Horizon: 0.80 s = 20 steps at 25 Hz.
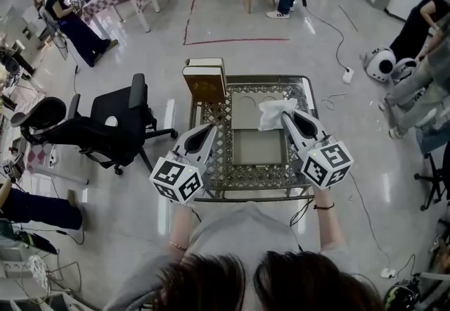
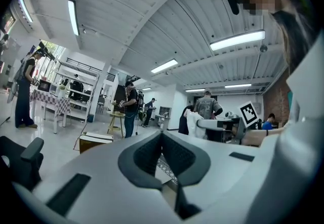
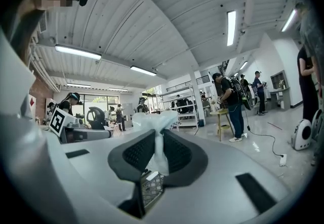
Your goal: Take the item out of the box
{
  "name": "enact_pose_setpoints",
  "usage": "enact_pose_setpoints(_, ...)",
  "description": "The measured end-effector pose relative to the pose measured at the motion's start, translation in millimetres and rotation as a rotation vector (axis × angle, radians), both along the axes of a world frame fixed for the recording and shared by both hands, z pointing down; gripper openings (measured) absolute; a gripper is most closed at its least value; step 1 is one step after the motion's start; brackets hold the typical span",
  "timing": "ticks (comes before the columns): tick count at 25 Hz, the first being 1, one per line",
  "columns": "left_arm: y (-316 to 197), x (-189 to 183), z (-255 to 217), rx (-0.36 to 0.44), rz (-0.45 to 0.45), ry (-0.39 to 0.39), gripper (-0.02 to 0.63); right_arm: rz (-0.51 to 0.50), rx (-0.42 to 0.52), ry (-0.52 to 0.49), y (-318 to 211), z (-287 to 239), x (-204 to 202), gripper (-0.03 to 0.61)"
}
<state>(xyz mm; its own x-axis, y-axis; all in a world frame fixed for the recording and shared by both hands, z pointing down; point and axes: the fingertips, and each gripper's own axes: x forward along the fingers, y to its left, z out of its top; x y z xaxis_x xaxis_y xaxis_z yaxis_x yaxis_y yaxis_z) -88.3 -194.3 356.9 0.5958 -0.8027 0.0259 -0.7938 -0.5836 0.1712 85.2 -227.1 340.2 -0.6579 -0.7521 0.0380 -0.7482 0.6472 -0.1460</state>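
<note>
Open lab — office chair, shelving, strip lights

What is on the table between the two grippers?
In the head view, a flat grey square panel lies on the lattice table between the left gripper and the right gripper, whose jaws pinch a white cloth.

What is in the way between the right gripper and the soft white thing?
Nothing visible is. The right gripper is shut on the white thing, pinching it between its jaws above the table. The left gripper is shut and holds nothing.
</note>
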Motion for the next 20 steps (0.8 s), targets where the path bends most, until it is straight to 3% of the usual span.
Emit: enact_pose_setpoints(20,-4.7,-1.1,-3.8,0.012,0.006,-0.005,0.017,0.025,0.033,-0.004,-2.1,-4.7,5.6,0.066)
